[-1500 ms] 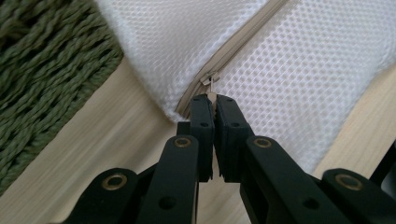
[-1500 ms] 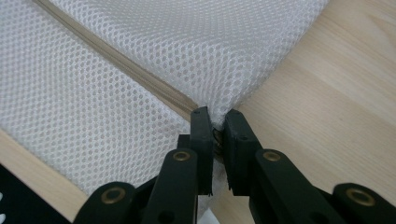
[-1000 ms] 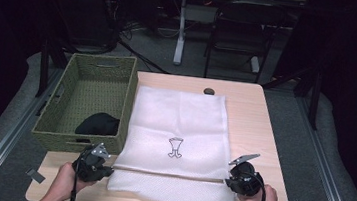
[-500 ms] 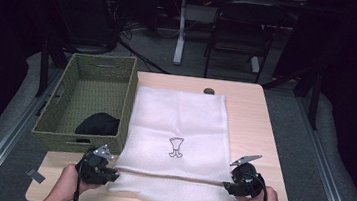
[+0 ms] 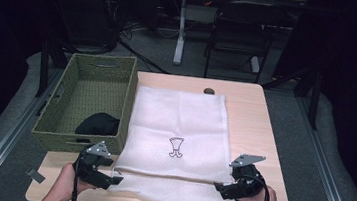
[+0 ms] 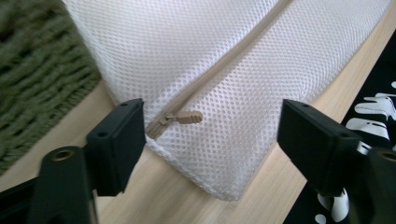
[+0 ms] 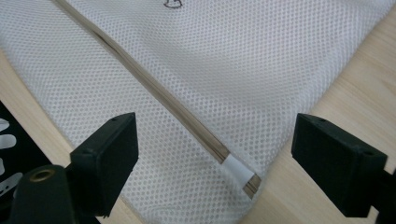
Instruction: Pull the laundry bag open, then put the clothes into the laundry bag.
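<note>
Wooden table carries a white mesh bag, long axis running away from the person, zipper edge nearest. Green woven basket to its left holds a dark cloth. Left gripper and right gripper: jaws wide apart, holding nothing, at the bag's near corners. Zipper pull lies between the left jaws.

white mesh bag, zipper, jaws apart

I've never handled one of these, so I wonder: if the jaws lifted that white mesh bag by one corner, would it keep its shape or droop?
The white mesh zip bag lies flat and thin on the wooden table, so it would probably droop and fold. Its open weave suggests it is light. The beige zipper pull is small, so likely fiddly to pinch.
</note>
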### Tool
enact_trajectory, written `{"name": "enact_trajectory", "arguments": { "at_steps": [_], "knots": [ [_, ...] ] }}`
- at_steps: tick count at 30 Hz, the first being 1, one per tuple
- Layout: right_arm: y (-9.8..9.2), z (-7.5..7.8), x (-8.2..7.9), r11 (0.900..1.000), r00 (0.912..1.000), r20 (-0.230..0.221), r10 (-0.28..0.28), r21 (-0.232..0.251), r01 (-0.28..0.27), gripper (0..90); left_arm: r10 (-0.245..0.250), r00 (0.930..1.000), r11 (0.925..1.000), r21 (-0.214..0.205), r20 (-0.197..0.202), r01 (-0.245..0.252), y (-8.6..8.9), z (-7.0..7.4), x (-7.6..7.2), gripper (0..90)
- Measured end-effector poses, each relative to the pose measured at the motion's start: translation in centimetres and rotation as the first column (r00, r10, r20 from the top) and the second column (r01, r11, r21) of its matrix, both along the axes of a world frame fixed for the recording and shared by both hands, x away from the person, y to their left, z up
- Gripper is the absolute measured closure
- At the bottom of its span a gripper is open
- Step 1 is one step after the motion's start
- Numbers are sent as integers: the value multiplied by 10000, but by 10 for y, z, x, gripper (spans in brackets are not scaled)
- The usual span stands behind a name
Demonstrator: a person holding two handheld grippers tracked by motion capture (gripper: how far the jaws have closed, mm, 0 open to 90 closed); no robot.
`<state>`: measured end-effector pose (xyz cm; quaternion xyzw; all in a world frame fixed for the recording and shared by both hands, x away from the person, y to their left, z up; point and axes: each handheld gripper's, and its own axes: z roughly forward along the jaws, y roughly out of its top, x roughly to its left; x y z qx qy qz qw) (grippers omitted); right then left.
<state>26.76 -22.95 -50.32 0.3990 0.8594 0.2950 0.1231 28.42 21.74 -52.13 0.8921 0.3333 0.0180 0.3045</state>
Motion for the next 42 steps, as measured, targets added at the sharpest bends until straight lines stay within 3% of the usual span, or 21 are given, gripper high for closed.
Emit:
{"name": "enact_trajectory", "arguments": {
  "at_steps": [5, 12, 30, 34, 36, 42],
  "knots": [
    [7, 3, -1, 9999, 9996, 248, 125, 105, -128, 111, 235, 9992, 9997, -70, 322, -233, 3, 6, -4, 149],
    [24, 2, 4, 9989, 9989, -63, 467, -83, -468, 0, 397, 9973, 9991, 87, 617, -403, 6, 8, -6, 114],
    [43, 4, 9, 9943, 9957, 227, 894, -597, -879, 0, 463, 9946, 9985, 250, 930, -488, 7, 10, -6, 73],
    [48, 4, 14, 9927, 9947, 118, 1021, -661, -1011, 0, 452, 9950, 9984, 299, 890, -480, 9, 7, -4, 38],
    [54, 1, 21, 9890, 9910, -279, 1313, -651, -1328, 0, 509, 9952, 9982, 272, 839, -533, 9, 7, -5, 23],
    [64, -4, 29, 9836, 9866, -509, 1549, -853, -1588, 0, 408, 9958, 9985, 338, 814, -436, 5, 6, -4, 6]
  ]
}}
